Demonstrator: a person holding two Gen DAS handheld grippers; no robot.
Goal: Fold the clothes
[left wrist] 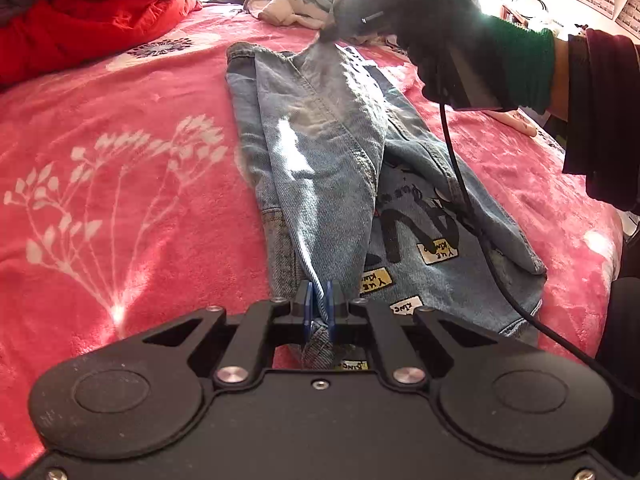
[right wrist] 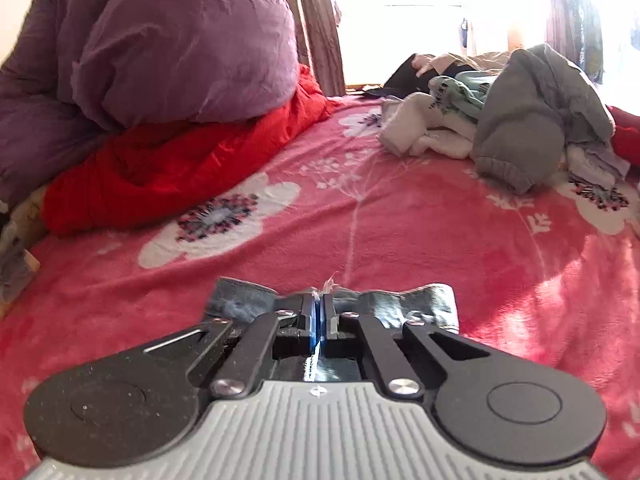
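1. Two grips hold the denim garment (left wrist: 360, 184) right now: your left gripper (left wrist: 319, 304) has its jaws closed on the near end of a raised fold, and your right gripper (right wrist: 319, 312) has its jaws clamped on the far end, where a frayed white thread pokes out between them. No earlier picture is on hand, so judge the grip by what you see: cloth is pinched in both.
2. Find the garment in the middle of the pink floral blanket (left wrist: 120, 184) on the bed, clear of the red quilt (right wrist: 168, 168) and well apart from the loose clothes pile (right wrist: 512, 120) at the far side.
3. Keep the held fold taut between your two hands so that its edge stays straight; slack in it will probably let the layer twist.
4. Carry both ends across together, at the same height, and lay the flap down over the printed panel with the yellow patches (left wrist: 438, 254).
5. Mind the black cable (left wrist: 460, 184) draped over the cloth; it could drag the denim.
6. Read the long axis as running from your left gripper away toward your right, the hem end near you as far as I can tell.
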